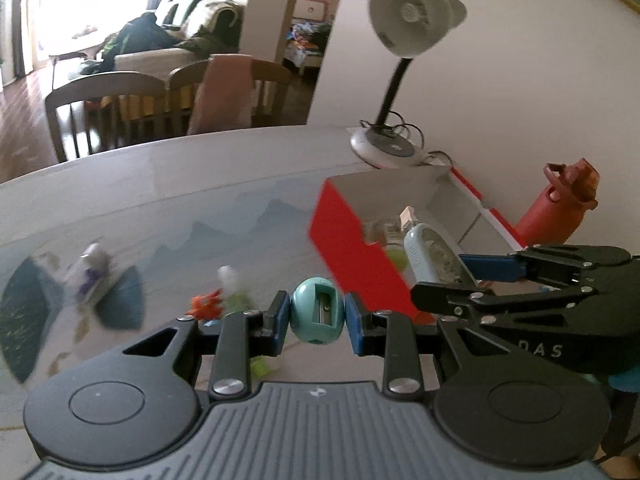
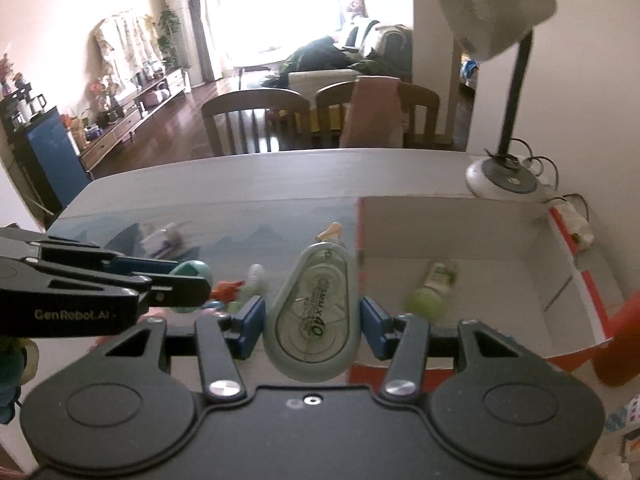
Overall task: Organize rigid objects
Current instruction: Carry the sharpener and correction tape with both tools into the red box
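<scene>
The right gripper, clamped on a translucent grey correction-tape dispenser, was nearer the open red-and-white cardboard box ahead-right, while the left gripper clasped a round teal pencil sharpener.

Glossy tabletop, matt cardboard box — smooth translucent plastic correction tape, wooden chairs

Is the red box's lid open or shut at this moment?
Open. The red box shows its white interior from above, with a small green item lying on its floor; no lid covers it.
</scene>
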The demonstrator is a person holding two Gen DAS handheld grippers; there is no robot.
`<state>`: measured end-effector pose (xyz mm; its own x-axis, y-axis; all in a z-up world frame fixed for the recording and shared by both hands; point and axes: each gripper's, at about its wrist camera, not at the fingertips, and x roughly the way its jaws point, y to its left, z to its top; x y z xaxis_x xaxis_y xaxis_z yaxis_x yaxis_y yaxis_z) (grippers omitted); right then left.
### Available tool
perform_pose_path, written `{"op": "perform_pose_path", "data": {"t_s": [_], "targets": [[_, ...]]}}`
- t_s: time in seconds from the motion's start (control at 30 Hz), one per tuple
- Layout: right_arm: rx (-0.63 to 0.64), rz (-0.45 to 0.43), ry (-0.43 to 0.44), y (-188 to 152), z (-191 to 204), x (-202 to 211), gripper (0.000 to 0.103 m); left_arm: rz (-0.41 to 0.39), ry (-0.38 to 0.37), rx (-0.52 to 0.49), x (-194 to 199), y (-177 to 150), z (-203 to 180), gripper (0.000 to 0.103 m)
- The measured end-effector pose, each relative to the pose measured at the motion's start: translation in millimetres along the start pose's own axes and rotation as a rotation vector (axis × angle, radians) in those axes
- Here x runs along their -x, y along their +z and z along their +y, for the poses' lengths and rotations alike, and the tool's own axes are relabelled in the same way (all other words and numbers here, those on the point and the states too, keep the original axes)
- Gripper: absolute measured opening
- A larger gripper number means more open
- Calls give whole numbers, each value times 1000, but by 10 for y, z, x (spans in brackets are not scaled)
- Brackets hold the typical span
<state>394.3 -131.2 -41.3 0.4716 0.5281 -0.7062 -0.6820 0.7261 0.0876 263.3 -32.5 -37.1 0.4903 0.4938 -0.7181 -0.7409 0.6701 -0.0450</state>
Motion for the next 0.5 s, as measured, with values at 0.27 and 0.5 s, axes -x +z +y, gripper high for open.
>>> {"op": "perform_pose_path", "data": {"t_s": [0.27,0.5], "targets": [[-17,5,-24,17,-553,-80,51,32,-24,-38,-472,215,-508,29],[-38,24,-51,-11,-1020,-195,51,49,-24,-69,-843,377,-869,29]]}}
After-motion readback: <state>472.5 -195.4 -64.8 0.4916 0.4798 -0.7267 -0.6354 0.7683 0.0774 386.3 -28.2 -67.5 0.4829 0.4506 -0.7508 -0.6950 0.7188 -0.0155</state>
